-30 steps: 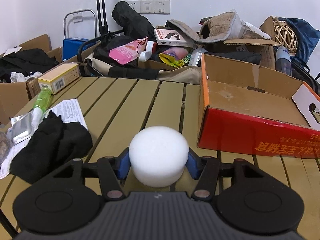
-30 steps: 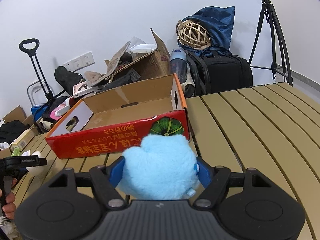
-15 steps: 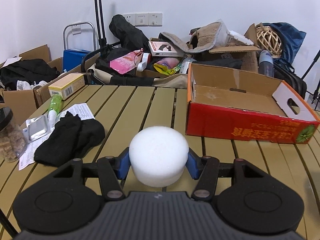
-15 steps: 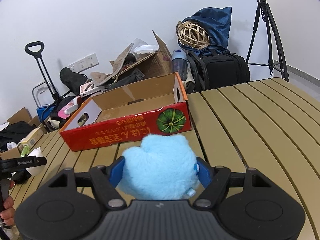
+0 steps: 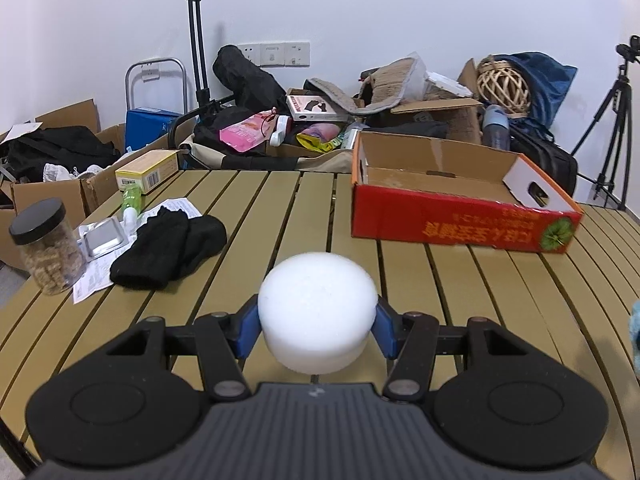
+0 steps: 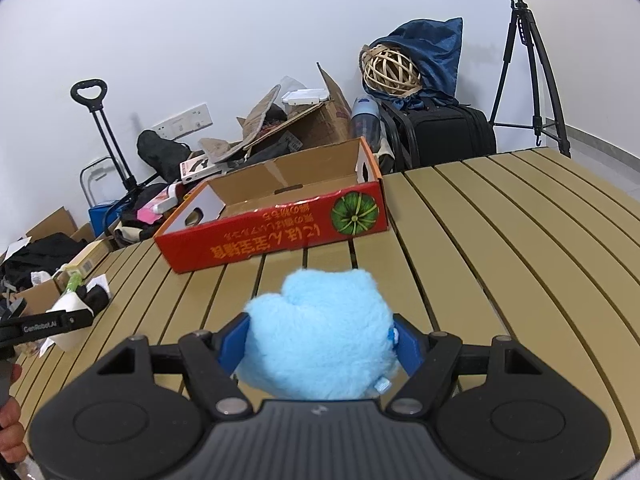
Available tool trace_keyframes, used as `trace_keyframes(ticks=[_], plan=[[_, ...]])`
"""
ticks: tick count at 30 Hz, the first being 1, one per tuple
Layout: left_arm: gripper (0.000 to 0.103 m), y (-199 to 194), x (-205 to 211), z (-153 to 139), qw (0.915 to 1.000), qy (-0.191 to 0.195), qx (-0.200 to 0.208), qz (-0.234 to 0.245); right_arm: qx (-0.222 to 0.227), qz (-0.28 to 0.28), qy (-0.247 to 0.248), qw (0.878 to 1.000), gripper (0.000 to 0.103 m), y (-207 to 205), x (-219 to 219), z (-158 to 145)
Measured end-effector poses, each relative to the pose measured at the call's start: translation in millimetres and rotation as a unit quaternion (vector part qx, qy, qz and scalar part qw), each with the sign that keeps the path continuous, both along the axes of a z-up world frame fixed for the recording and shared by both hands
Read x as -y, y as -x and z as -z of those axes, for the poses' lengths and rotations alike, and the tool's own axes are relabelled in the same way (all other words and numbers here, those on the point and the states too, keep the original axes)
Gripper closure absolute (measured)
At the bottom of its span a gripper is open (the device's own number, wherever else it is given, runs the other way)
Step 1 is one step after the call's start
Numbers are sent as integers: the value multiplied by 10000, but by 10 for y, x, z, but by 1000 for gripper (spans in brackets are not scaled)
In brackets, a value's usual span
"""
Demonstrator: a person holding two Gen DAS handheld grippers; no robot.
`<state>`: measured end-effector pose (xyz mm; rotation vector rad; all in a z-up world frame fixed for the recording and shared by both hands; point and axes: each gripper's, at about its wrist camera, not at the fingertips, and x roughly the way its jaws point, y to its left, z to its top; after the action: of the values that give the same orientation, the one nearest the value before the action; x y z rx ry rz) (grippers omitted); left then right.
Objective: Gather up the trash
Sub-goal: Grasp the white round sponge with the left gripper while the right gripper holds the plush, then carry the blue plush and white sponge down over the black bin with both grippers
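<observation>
A: Item 1 — white foam puck (image 5: 317, 312), clamped at its sides by the left gripper (image 5: 316, 322), jaws part-open, well short of the red cardboard box (image 5: 460, 222).

B: Likely light, crushable; keep the side grip gentle.

A: Item 2 — blue plush lump (image 6: 320, 344), pinched by the right gripper (image 6: 319, 346), also short of the box.

B: Soft, grippy, probably light.

Our left gripper (image 5: 317, 330) points forward and somewhat downward, its blue pads pressed against both sides of a white foam puck (image 5: 317, 322) held between them. Our right gripper (image 6: 318, 346) tilts down about the same, its jaws set wider and clamped on a fluffy blue plush (image 6: 318, 338). A bare hand (image 6: 10, 436) shows at its far left.
</observation>
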<state>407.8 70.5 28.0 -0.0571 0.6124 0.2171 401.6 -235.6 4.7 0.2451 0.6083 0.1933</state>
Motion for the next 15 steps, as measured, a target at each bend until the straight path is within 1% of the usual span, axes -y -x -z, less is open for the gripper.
trace_keyframes(ticks=[4,15], plan=[[46,241,68,-13,10000,-33,24,80,2,-22,-2,10000,30,216,4,4],[46,914,208,-18,9994,90,169,276,-33,-181,10,9998,30,787,1,80]])
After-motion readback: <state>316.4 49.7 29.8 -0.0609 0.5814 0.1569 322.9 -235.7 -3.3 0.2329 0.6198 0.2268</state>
